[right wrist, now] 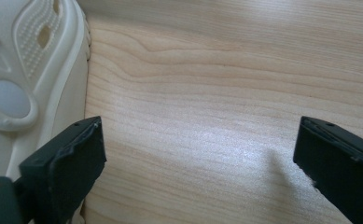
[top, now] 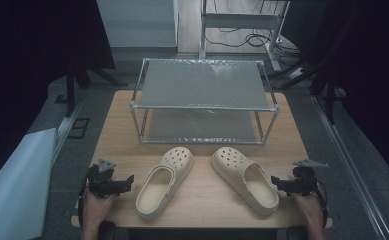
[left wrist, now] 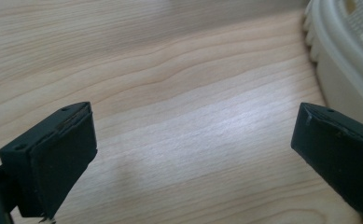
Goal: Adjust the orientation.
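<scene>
Two cream clogs lie on the wooden table [top: 202, 200], toes toward the rack. The left clog [top: 164, 182] is angled up to the right, and the right clog [top: 245, 179] up to the left. My left gripper [top: 128, 180] rests on the table just left of the left clog. It is open, with bare wood between its jaws [left wrist: 193, 140] and the left clog's side [left wrist: 342, 56] at the upper right. My right gripper [top: 275, 182] sits just right of the right clog and is also open. Its jaws [right wrist: 198, 149] hold nothing, and the right clog's side [right wrist: 34, 70] is at the left.
A two-tier metal-framed rack [top: 204, 100] with grey shelves stands at the back of the table. A pale board [top: 17, 185] leans off the table's left side. Cables [top: 252, 37] lie on the floor behind, near a metal stand. The table's front edge is close to both hands.
</scene>
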Demonstrator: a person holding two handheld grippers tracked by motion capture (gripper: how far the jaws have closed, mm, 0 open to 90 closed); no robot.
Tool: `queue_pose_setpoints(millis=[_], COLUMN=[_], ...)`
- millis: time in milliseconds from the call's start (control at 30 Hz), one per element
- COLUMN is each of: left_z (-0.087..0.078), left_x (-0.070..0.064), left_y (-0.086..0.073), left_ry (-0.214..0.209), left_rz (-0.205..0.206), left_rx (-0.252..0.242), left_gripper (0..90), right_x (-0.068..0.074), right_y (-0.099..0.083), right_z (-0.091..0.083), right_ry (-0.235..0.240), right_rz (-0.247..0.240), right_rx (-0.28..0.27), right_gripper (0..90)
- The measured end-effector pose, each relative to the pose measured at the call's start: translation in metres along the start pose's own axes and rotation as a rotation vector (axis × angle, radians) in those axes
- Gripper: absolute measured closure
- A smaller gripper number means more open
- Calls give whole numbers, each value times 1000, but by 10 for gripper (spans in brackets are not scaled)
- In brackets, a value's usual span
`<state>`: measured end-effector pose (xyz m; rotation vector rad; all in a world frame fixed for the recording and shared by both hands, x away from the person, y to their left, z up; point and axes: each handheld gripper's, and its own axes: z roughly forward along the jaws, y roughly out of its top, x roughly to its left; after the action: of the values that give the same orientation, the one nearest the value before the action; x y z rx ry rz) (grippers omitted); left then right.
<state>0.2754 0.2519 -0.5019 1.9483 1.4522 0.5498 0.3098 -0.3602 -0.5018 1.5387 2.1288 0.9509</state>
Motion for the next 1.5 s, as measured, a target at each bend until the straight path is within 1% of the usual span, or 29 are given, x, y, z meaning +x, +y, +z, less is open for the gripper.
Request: queue_pose_setpoints(millis=[100, 133, 200, 433, 567, 700, 933, 1100, 1200, 1233, 1300, 1500], left_z=[2, 3, 4, 5, 6, 7, 10, 13, 15, 15, 15, 14], left_x=[2, 2, 3, 3, 1, 0, -7, -16, -21, -21, -22, -27], left_y=[-2, -2, -2, -2, -2, -2, -1, -1, 0, 0, 0, 1], left_ry=[-11, -16, -35, -42, -44, -42, -35, -35, -48, -48, -54, -71], left_rz=[7, 5, -2, 6, 19, 31, 80, 119, 136, 136, 124, 126], left_rx=[5, 5, -8, -19, -6, 17, 60, 95, 111, 111, 108, 114], left_gripper=[0, 0, 0, 0, 0, 0, 0, 0, 0, 0, 0, 0], right_x=[-2, -2, -2, -5, -5, -4, -3, -3, -3, -3, -2, -2], right_y=[0, 0, 0, -1, -1, -2, -1, -2, -2, -2, -2, -2], right_z=[-1, -1, 0, -1, 0, 2, 3, 3, 4, 4, 4, 4], right_ry=[22, 26, 34, 44, 51, 46, 46, 49, 51, 51, 51, 51], right_rz=[14, 10, 6, 15, 17, 10, 1, 0, -2, -2, -3, -6], right_rx=[-21, -24, -27, -44, -38, -25, -17, -18, -16, -16, -12, -13], right_gripper=[8, 6, 1, 1, 1, 3, 13, 22, 29, 29, 31, 36])
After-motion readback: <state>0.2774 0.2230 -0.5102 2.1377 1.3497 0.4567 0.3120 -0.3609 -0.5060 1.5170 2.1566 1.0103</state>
